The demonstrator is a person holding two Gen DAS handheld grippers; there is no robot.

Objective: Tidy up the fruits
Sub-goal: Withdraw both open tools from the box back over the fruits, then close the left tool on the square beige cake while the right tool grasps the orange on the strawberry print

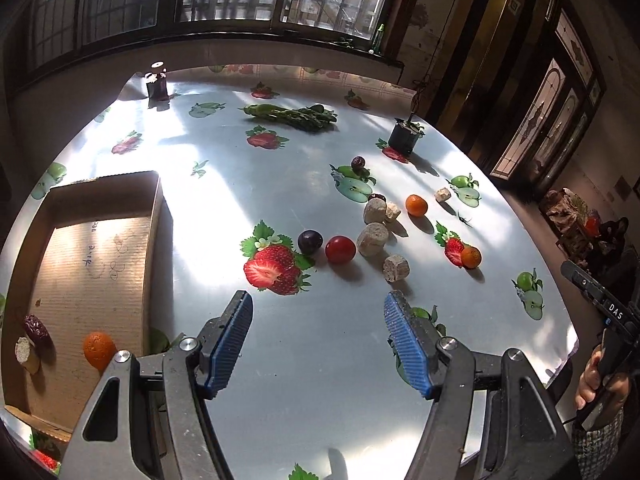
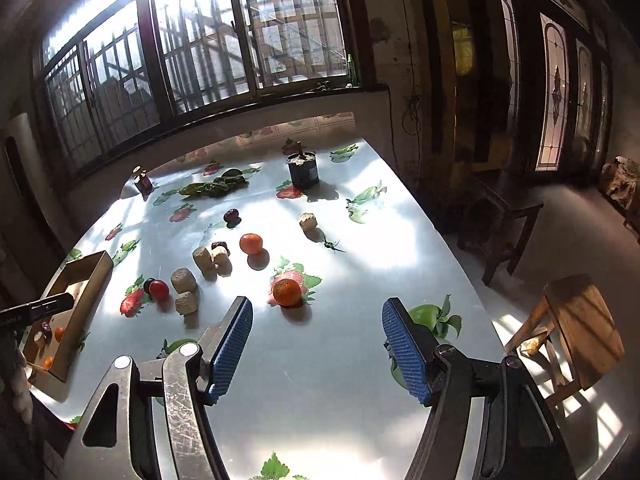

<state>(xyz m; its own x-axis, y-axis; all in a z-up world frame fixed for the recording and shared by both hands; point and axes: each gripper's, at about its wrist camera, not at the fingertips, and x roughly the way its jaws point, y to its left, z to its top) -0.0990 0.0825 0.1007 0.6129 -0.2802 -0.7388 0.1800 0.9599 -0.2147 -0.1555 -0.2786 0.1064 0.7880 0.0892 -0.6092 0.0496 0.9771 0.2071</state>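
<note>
My left gripper [image 1: 318, 300] stands open over the table, nothing between its blue pads. Ahead of it lie a dark plum [image 1: 310, 241], a red tomato [image 1: 340, 249], several pale cork-like chunks [image 1: 373, 241] and two oranges [image 1: 416, 205] [image 1: 471, 257]. A cardboard box [image 1: 154, 232] at the left holds an orange [image 1: 99, 350], a red date [image 1: 37, 330] and a pale chunk [image 1: 25, 352]. My right gripper [image 2: 317, 308] is open and empty; an orange [image 2: 287, 292] lies just beyond its fingertips, a second orange [image 2: 251, 243] further back. The box [image 2: 86, 294] sits at far left.
A fruit-print cloth covers the table [image 1: 320, 380]. Green vegetables [image 1: 292, 114], a dark jar [image 1: 157, 84] and a black can [image 1: 405, 136] stand at the back. Dates [image 1: 358, 162] lie mid-table. A wooden stool [image 2: 580, 320] stands off the right edge. A hand [image 1: 596, 380] holds the other gripper.
</note>
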